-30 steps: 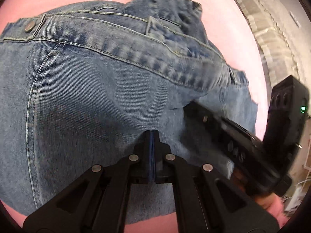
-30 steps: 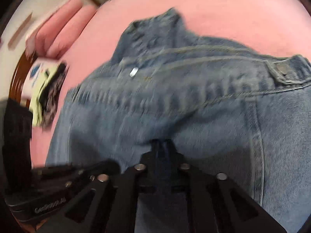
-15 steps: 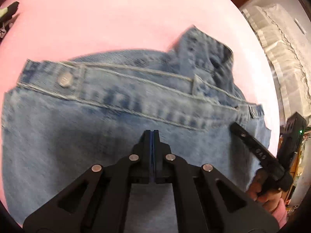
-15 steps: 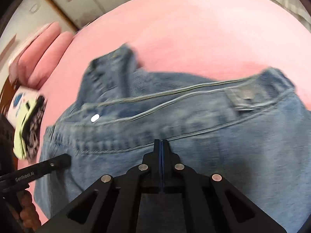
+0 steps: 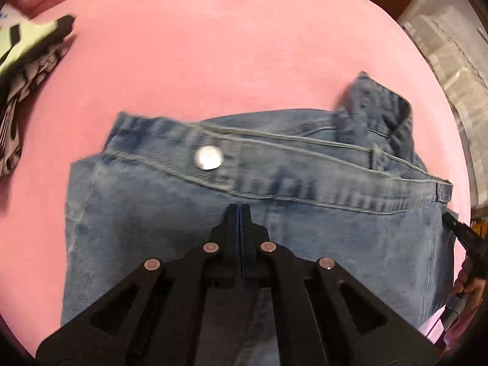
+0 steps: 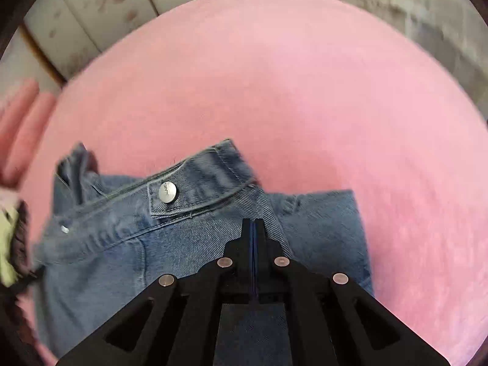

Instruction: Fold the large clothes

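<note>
**Both pairs of fingers pressed together over folded denim on a pink bed**

In the left wrist view the left gripper [image 5: 240,210] sits at lower centre, its fingers [image 5: 231,222] closed tight against each other with only a thin blue line between the pads. Whether any cloth is caught between them cannot be told; the tips lie over the jeans [image 5: 152,228] just below the waistband [image 5: 305,180]. A metal button [image 5: 208,158] shines on the waistband above and left of the tips. A belt loop [image 5: 376,158] stands further right, and a bunched piece of denim rises at the upper right of the garment. At the right edge of this frame the right gripper [image 5: 466,241] shows as a black bar beside the jeans, with part of a hand below it.

In the right wrist view the right gripper [image 6: 253,228] is at lower centre, its fingers [image 6: 245,238] likewise shut flat together, tips over the denim just below and right of the button [image 6: 167,192]. The jeans [image 6: 100,274] fill the lower left and centre of this frame, with a folded layer reaching out to the right of the tips.

The jeans lie on a pink bed sheet [image 5: 213,45] that fills the upper half of both views. A green, black and white patterned cloth [image 5: 27,48] lies at the upper left of the left view, apart from the jeans.
</note>
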A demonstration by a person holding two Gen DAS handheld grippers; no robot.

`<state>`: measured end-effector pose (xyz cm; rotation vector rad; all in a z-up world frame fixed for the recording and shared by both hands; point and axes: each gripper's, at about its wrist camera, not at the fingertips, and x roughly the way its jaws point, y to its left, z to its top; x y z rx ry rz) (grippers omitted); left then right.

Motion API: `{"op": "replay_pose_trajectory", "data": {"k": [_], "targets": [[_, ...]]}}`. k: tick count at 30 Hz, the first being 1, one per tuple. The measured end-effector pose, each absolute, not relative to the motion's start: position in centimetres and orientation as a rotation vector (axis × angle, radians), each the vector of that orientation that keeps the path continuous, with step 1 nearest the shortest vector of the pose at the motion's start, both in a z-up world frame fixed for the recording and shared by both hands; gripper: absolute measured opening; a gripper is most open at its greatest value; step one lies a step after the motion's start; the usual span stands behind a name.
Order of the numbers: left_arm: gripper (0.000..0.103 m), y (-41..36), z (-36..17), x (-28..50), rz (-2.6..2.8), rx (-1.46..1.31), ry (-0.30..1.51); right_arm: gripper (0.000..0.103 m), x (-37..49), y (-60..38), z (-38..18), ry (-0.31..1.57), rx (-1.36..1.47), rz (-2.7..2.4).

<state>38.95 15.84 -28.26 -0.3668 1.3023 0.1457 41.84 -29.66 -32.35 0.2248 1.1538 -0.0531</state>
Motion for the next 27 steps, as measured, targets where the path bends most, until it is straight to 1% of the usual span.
{"op": "replay_pose_trajectory", "data": {"k": [2,4,5,7,8,9,10,12,17,18,19,20,25,27], "targets": [[0.001,17.2,-28.3,38.3,0.150,-0.446,1.301,0.000,41.8,-29.9,-31.6,1.160,0.203,-0.049],[0.001,18.2,-27.8,37.7,0.191,-0.467,1.300,0.000,41.6,-29.8,-30.5,1.149,0.203,-0.060],[0.001,18.5,-27.5,37.5,0.211,-0.460,1.299,0.003,41.4,-29.1,-30.2,1.146,0.203,-0.061],[0.001,19.0,-27.1,36.9,0.235,-0.471,1.304,0.020,41.0,-29.5,-29.6,1.150,0.216,-0.059],[0.001,19.2,-26.8,36.6,0.242,-0.487,1.312,0.039,40.9,-29.4,-29.5,1.153,0.225,-0.055],[0.001,19.3,-26.6,36.3,0.244,-0.497,1.316,0.050,40.7,-29.7,-29.4,1.159,0.243,-0.043],[0.001,19.3,-26.2,35.8,0.243,-0.505,1.319,0.051,40.6,-30.0,-29.4,1.167,0.251,-0.027],[0.001,19.1,-25.5,35.0,0.246,-0.510,1.314,0.051,40.2,-31.6,-29.5,1.186,0.244,-0.018],[0.001,17.4,-24.3,32.9,0.224,-0.506,1.321,0.051,41.3,-31.5,-31.8,1.258,0.269,0.080],[0.001,16.9,-24.3,32.8,0.224,-0.497,1.321,0.042,41.6,-31.0,-32.2,1.263,0.237,0.086],[0.001,16.6,-24.3,32.6,0.221,-0.490,1.321,0.027,41.8,-30.4,-32.5,1.253,0.177,0.073],[0.001,16.4,-24.2,32.3,0.221,-0.483,1.325,0.006,42.0,-29.7,-32.7,1.240,0.137,0.058],[0.001,14.5,-24.0,32.3,0.185,-0.476,1.335,0.004,41.5,-30.9,-31.8,1.205,0.203,0.053],[0.001,13.7,-23.8,32.5,0.167,-0.463,1.338,0.003,41.2,-30.3,-31.2,1.187,0.137,0.035]]}}
